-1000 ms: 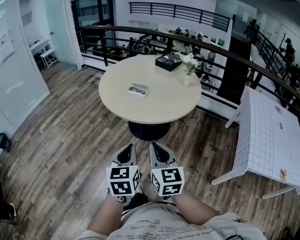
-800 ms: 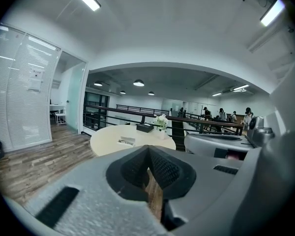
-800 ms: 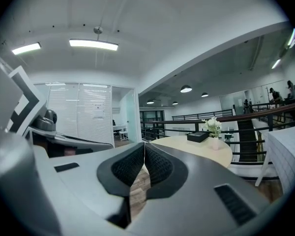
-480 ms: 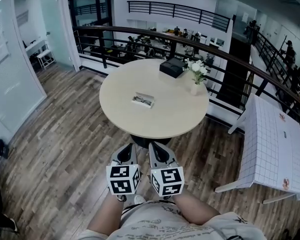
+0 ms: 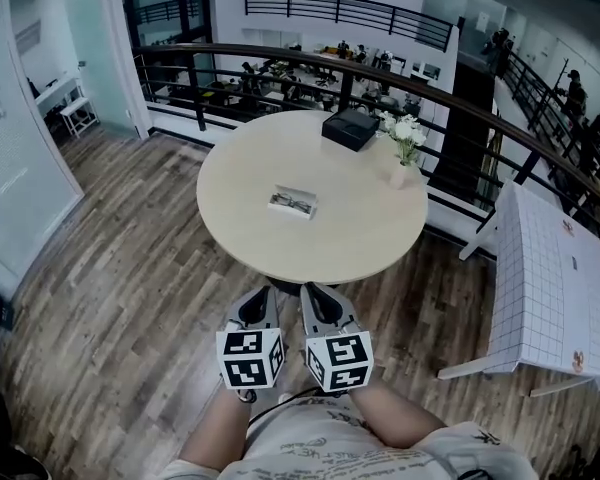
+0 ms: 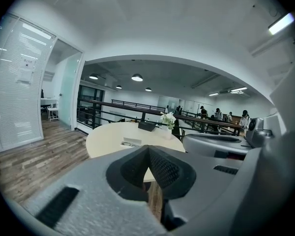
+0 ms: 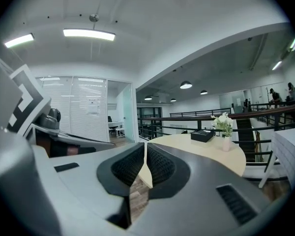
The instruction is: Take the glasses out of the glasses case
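Observation:
The glasses case (image 5: 293,203), a small pale open case with dark glasses in it, lies near the middle of the round beige table (image 5: 370,228). In the left gripper view the glasses case (image 6: 130,142) shows small on the table top (image 6: 105,137). My left gripper (image 5: 255,298) and right gripper (image 5: 318,294) are held side by side close to my body, short of the table's near edge, both shut and empty. The jaws meet in the left gripper view (image 6: 148,149) and in the right gripper view (image 7: 145,146).
A black box (image 5: 350,128) and a white vase of flowers (image 5: 405,158) stand at the table's far side. A dark railing (image 5: 280,60) runs behind it. A white gridded table (image 5: 550,268) stands at the right, glass walls at the left, wooden floor all round.
The table has drawn nearer and sits lower in the head view as I step toward it. Both grippers stay shut in the same place before my body.

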The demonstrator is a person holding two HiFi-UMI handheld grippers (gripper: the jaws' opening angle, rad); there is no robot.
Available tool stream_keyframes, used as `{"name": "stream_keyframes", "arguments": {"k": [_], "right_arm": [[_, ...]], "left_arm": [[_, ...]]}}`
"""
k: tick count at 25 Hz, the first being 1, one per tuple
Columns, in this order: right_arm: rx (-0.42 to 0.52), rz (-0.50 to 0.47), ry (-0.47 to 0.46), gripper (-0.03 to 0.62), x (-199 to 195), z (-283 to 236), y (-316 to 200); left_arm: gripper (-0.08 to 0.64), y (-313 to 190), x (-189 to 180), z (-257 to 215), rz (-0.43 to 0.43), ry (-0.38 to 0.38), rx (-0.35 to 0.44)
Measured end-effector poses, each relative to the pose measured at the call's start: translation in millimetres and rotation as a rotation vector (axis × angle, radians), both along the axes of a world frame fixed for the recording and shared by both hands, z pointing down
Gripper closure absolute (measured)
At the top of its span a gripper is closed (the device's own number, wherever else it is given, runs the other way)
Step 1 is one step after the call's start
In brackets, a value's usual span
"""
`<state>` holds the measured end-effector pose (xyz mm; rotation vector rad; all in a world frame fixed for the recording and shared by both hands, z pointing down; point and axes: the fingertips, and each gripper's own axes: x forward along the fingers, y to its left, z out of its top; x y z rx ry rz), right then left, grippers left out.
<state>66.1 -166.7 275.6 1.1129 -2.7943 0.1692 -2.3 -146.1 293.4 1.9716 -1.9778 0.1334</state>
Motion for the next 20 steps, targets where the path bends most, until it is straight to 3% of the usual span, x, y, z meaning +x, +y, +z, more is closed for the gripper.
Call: {"name": "stream_keyframes", "arguments": {"k": [20], "right_arm": [[0.004,-0.067,0.035,0.575,-75.5,7.5,-58.5]], "left_arm": [[0.554,-44.3,-62.7,13.8,-0.043,0.017,-0.019]]}}
